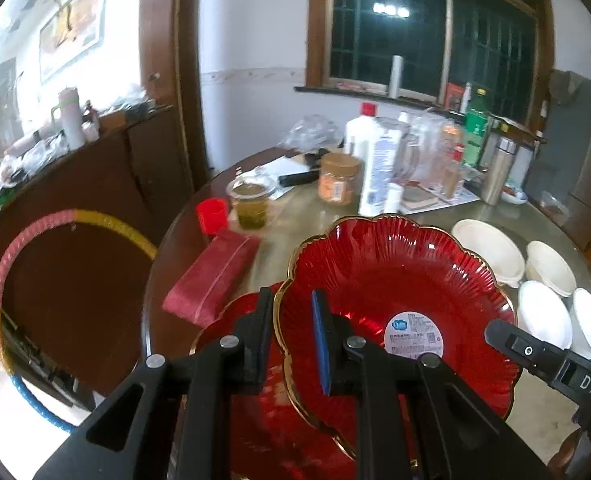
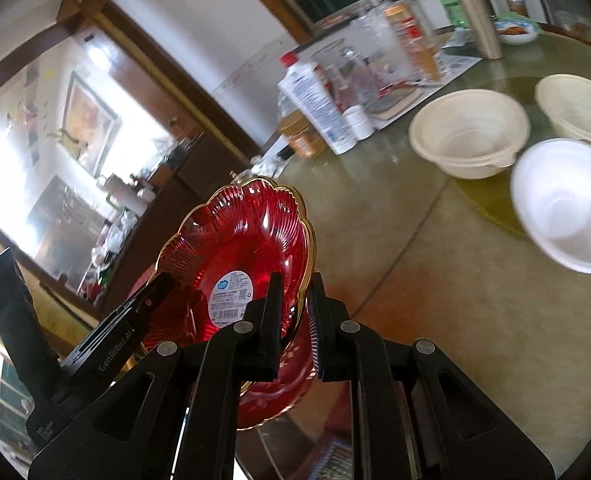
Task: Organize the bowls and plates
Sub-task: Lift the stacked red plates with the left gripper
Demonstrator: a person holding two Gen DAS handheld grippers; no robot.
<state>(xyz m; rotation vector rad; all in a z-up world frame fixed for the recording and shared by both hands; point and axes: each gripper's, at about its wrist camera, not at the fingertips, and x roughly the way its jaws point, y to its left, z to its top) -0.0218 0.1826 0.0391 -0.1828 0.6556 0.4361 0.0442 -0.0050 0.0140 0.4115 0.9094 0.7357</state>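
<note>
My left gripper (image 1: 291, 300) nearest lens, clamped narrow on gold rim of red scalloped plate (image 1: 395, 280). My right gripper (image 2: 295, 280) pinches same plate's opposite rim. Plate held tilted, lifted above second red plate (image 1: 239, 320) on tabletop (image 2: 435, 280). Cream bowls (image 2: 469, 132) and white bowl (image 2: 563, 204) sit to right, apart from plates. Bottles, jars crowd far side.

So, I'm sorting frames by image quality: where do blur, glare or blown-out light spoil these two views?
Left wrist view: the red plastic cup and the clear cup of greenish liquid are motion-smeared, and the wall at far left is washed out. Right wrist view: the white foam bowl is smeared, the left side is blown out by bright light, and the red scalloped gold-rimmed plate stays sharp.
</note>
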